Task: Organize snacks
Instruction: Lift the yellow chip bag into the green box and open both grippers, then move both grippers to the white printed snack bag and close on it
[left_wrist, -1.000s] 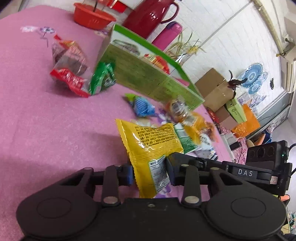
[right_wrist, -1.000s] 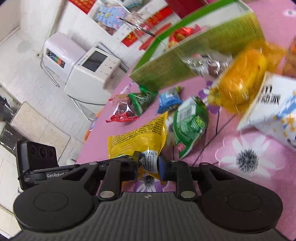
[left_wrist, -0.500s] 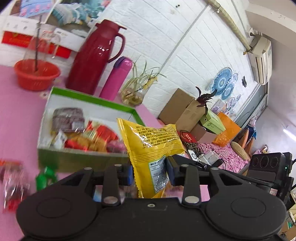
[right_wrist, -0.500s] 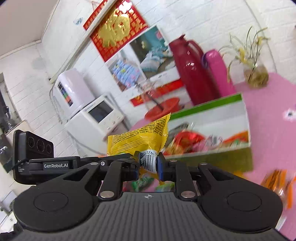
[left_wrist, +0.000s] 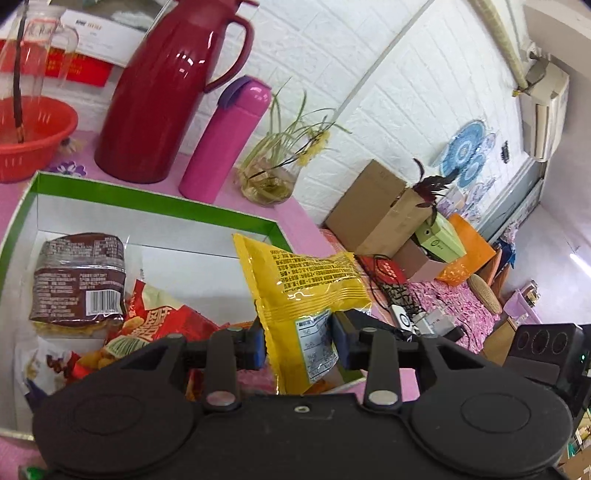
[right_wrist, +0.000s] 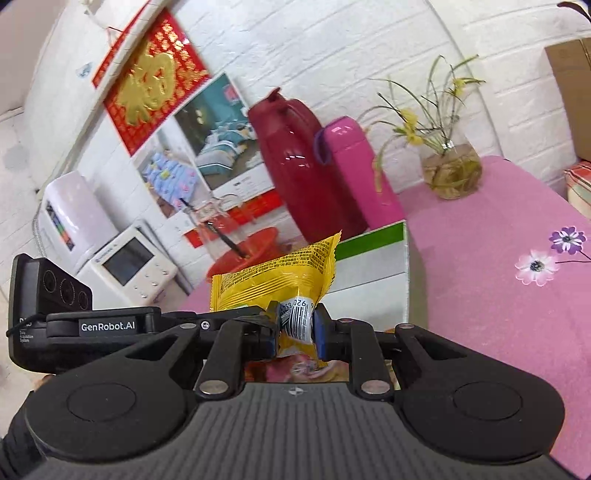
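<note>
Bench (right_wrist: 498, 314) with its pink flowered cloth carries the green-rimmed box (left_wrist: 155, 206) toward its back edge, in front of the red jug (left_wrist: 166, 92); a second ago the yellow packet (left_wrist: 306, 291) hung over loose snacks on the cloth, and now it hangs over the box's right end, so dropping it in looks next. Left tongs (left_wrist: 299, 343) and right tongs (right_wrist: 295, 328) are both clamped on the packet's crinkled lower seam, glossy, puffed and barcoded.
</note>
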